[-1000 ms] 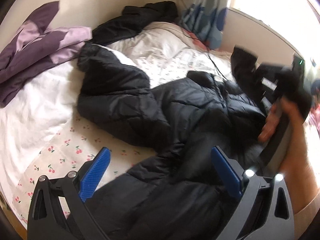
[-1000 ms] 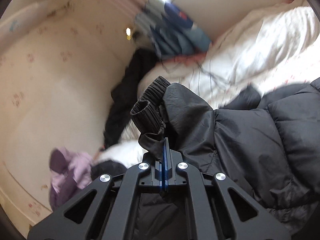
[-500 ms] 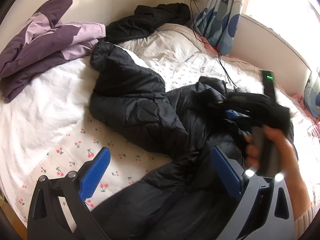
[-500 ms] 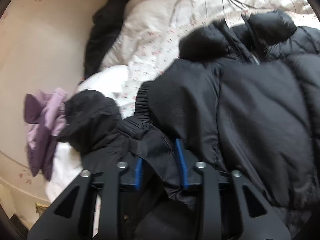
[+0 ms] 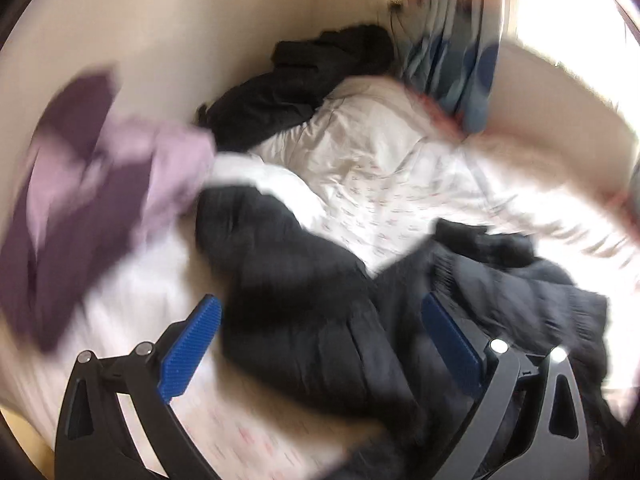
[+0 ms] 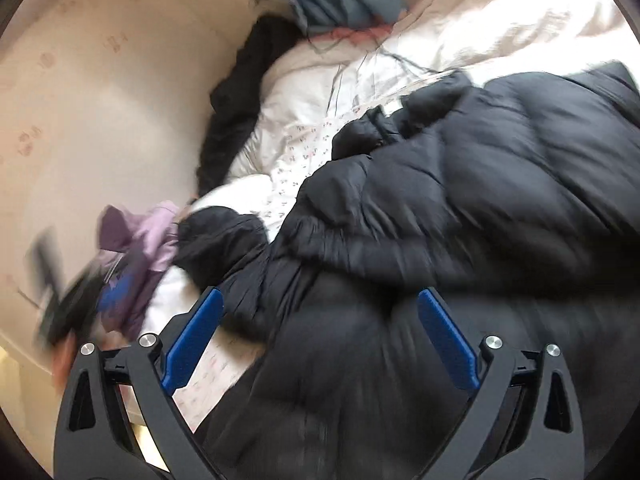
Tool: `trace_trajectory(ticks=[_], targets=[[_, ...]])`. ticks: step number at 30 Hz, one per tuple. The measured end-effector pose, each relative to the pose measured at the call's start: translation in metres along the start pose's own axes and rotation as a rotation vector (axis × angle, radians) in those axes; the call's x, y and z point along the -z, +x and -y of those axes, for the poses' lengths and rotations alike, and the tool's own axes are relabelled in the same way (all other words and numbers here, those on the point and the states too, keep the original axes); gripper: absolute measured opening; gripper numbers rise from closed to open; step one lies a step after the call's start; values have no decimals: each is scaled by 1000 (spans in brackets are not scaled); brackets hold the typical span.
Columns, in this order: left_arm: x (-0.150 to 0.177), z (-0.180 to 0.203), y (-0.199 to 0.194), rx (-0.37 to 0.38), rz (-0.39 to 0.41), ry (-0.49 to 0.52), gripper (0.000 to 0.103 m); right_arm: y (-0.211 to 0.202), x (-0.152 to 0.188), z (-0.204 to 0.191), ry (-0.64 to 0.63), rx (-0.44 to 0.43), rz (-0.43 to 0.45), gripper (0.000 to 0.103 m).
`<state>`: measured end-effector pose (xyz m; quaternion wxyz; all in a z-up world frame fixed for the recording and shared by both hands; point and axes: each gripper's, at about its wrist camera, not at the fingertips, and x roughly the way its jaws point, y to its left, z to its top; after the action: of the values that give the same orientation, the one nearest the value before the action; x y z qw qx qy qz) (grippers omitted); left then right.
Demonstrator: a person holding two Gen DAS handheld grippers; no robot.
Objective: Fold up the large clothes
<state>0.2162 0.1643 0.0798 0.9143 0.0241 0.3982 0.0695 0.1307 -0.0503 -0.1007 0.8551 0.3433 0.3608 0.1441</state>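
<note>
The black puffer jacket (image 6: 460, 208) is spread across the bed (image 6: 312, 92), bunched and only partly folded. One sleeve (image 6: 340, 240), with its gathered cuff, is laid inward over the quilted body, so a first fold can be judged as made. The rest is left loose: the other sleeve (image 5: 280, 264) is stretched away from the body toward the purple garment (image 5: 100, 184), which is heaped on the bed beside the wall, and the hem and collar are not squared.

The right tool (image 6: 320, 336) is seen wide apart above the jacket, its jaws having just been opening; nothing is pinched between the blue pads, although the dark fabric lies beneath them. The left tool (image 5: 320, 344) is likewise held wide and empty, with the far sleeve lying below it.

A second black garment (image 5: 312, 80) is left crumpled on the far side of the jacket, at the head of the bed by the curtain (image 5: 460, 48), apparently untouched. By this reading the task is at an early stage: the second sleeve, the body fold and the other clothes are still to be dealt with. Much of both views is smeared by motion blur, so finer creases cannot be made out.
</note>
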Motion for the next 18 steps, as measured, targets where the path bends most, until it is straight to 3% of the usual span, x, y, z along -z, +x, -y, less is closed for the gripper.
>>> trace_trajectory(ticks=[3, 6, 8, 11, 14, 16, 18], targets=[[-45, 14, 68, -167, -120, 45, 96, -47, 33, 24, 116, -54, 84, 94], [-70, 9, 153, -462, -269, 63, 96, -64, 43, 41, 173, -62, 120, 94], [-73, -5, 180, -499, -336, -12, 96, -62, 42, 44, 183, -101, 93, 94], [-68, -21, 213, -468, -414, -150, 96, -56, 42, 42, 179, -133, 70, 94], [-59, -24, 239, -486, -428, -154, 96, -56, 44, 41, 187, -158, 57, 94], [-51, -36, 248, -474, -408, -188, 90, -60, 44, 39, 172, -161, 65, 94], [-42, -44, 244, -449, -357, -213, 69, -62, 43, 36, 168, -164, 80, 94]])
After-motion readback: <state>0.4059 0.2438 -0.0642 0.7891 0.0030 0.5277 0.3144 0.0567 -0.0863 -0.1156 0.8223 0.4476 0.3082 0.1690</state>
